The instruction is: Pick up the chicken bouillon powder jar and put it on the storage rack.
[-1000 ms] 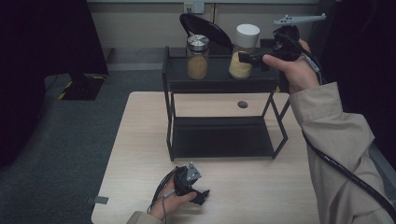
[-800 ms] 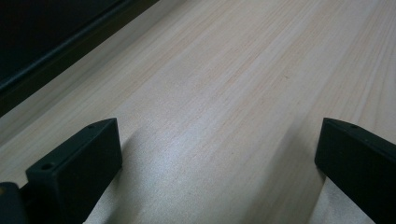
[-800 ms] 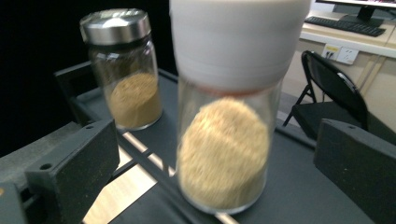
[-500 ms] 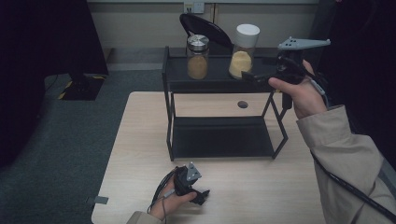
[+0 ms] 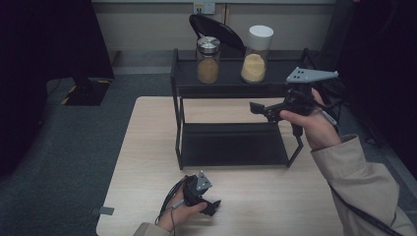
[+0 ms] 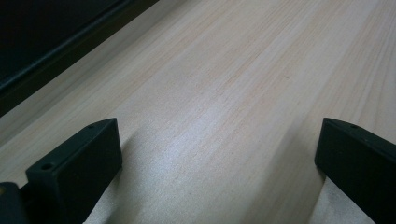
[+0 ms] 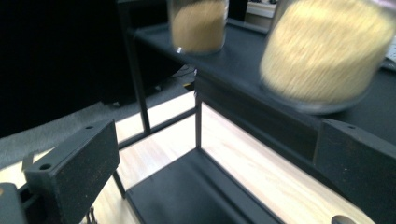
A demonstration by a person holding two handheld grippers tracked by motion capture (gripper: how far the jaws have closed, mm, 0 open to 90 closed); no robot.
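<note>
Two jars of yellow grain stand on the top shelf of a black two-tier rack (image 5: 226, 91): a metal-lidded jar (image 5: 208, 60) on the left and a taller white-lidded jar (image 5: 256, 54) on the right. My right gripper (image 5: 258, 109) is held in the air at the rack's right end, open and empty, its jaws pointing left below the top shelf. In the right gripper view the white-lidded jar (image 7: 327, 51) is close and blurred, the metal-lidded jar (image 7: 198, 23) farther off. My left gripper (image 5: 212, 206) rests open on the wooden table (image 5: 142, 147) near its front edge.
The rack's lower shelf (image 5: 231, 145) is bare. A small round hole (image 7: 343, 220) is in the tabletop behind the rack. A black chair back (image 5: 216, 27) stands beyond the rack. Grey carpet floor (image 5: 74, 147) lies left of the table.
My right gripper has come away from the white-lidded jar, moving down and toward the near side of the rack's right end. The left gripper has stayed still.
</note>
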